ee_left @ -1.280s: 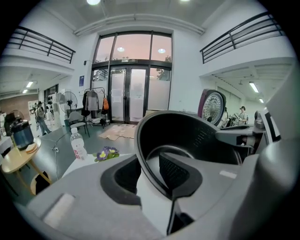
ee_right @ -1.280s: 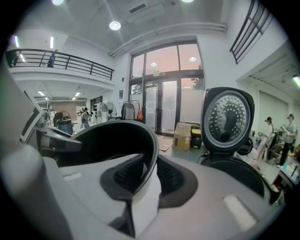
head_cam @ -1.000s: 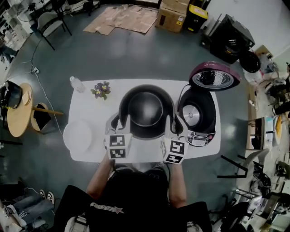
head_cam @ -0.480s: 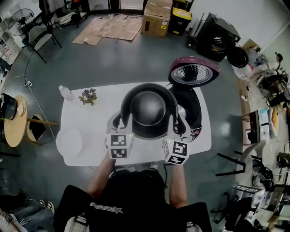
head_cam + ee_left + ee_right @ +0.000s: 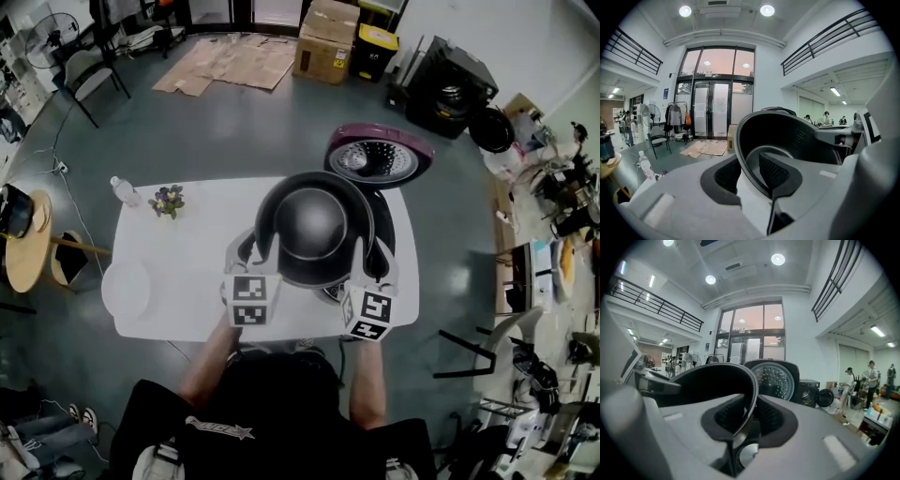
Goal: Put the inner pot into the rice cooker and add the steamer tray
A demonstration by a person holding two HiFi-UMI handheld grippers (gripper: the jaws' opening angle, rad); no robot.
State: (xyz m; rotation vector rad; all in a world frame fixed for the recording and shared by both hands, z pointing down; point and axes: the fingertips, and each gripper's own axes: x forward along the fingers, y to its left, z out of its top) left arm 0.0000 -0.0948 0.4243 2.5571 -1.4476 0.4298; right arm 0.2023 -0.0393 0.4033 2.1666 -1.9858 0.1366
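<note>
The black inner pot (image 5: pixel 314 225) hangs in the air between my two grippers, over the rice cooker. My left gripper (image 5: pixel 240 253) is shut on the pot's left rim (image 5: pixel 749 154), one pad inside the wall and one outside. On the opposite rim (image 5: pixel 751 394), my right gripper (image 5: pixel 371 259) is shut the same way. The pot hides most of the cooker; its maroon lid (image 5: pixel 380 155) stands open behind the pot, and its perforated inner face (image 5: pixel 776 378) shows in the right gripper view. A white round steamer tray (image 5: pixel 127 287) lies at the table's left end, away from both grippers.
The white table (image 5: pixel 187 262) also carries a water bottle (image 5: pixel 122 190) and a small pot of flowers (image 5: pixel 167 200) at its far left corner. Around it are a round wooden side table (image 5: pixel 21 251), cardboard boxes (image 5: pixel 328 42) and flattened cardboard (image 5: pixel 225 61) on the floor.
Both grippers have carried the inner pot to the right and upward, from the middle of the table to above the rice cooker. The pot now hides the cooker's body.
</note>
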